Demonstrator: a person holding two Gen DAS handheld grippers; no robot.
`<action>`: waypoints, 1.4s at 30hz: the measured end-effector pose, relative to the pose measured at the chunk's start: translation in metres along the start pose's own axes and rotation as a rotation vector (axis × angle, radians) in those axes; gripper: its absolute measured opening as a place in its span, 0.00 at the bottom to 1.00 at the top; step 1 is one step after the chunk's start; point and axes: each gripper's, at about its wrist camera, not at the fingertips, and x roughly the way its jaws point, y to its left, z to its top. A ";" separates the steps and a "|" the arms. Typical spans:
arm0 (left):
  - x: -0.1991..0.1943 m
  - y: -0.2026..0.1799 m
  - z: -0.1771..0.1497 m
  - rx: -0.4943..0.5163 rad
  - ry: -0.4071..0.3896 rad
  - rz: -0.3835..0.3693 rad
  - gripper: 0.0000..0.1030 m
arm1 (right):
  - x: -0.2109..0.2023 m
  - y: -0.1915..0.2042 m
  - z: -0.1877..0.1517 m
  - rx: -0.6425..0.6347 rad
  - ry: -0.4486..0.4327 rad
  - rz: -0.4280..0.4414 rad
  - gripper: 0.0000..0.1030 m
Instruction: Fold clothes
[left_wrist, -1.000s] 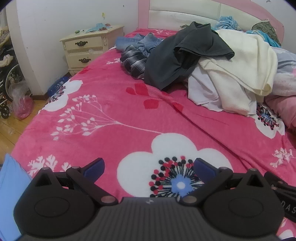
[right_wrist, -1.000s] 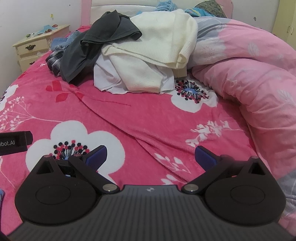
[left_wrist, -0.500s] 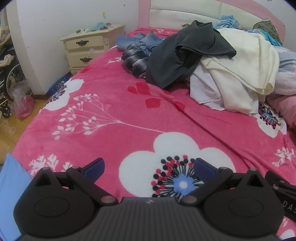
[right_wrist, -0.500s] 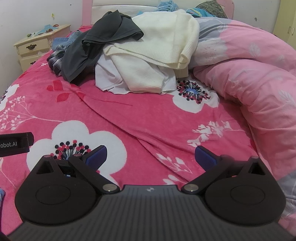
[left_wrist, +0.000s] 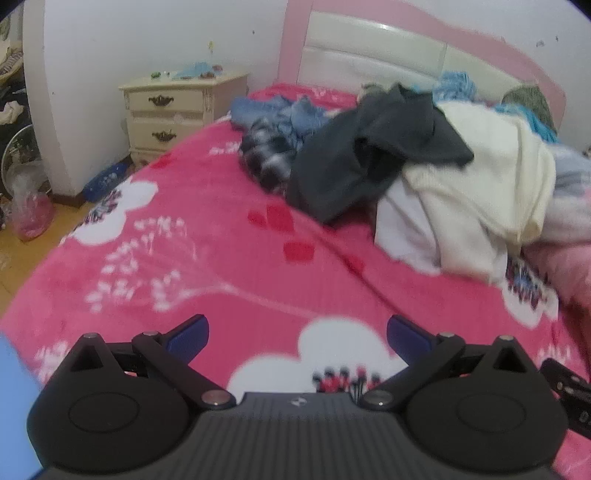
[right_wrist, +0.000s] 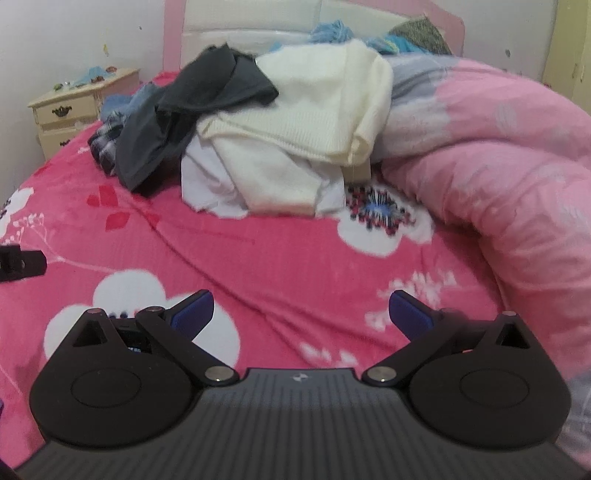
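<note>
A heap of unfolded clothes lies at the far end of the bed: a dark grey garment (left_wrist: 369, 147) (right_wrist: 177, 110), a cream sweater (left_wrist: 491, 184) (right_wrist: 317, 103) on top of white cloth (right_wrist: 207, 184), a plaid shirt (left_wrist: 266, 158) and blue denim (left_wrist: 280, 110). My left gripper (left_wrist: 297, 338) is open and empty above the pink flowered blanket (left_wrist: 207, 258), well short of the heap. My right gripper (right_wrist: 301, 312) is open and empty too, over the blanket (right_wrist: 258, 258) in front of the cream sweater.
A pink duvet (right_wrist: 498, 177) is bunched along the right side of the bed. A cream nightstand (left_wrist: 177, 110) stands left of the pink headboard (left_wrist: 369, 48). A pink bag (left_wrist: 31, 218) sits on the wooden floor at left. The other gripper's body (right_wrist: 20, 262) shows at the left edge.
Both grippers have moved forward toward the clothes heap, which looks larger and nearer. The views are tilted up and blurred by motion. Both stay open.
</note>
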 end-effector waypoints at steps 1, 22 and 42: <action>0.003 0.001 0.007 0.002 -0.016 -0.009 1.00 | 0.002 -0.001 0.004 -0.008 -0.018 0.008 0.99; 0.172 -0.106 0.146 0.236 -0.343 -0.093 0.94 | 0.159 0.020 0.224 -0.134 -0.418 0.361 0.98; 0.200 -0.101 0.155 0.110 -0.291 -0.208 0.04 | 0.243 0.080 0.275 -0.230 -0.114 0.441 0.03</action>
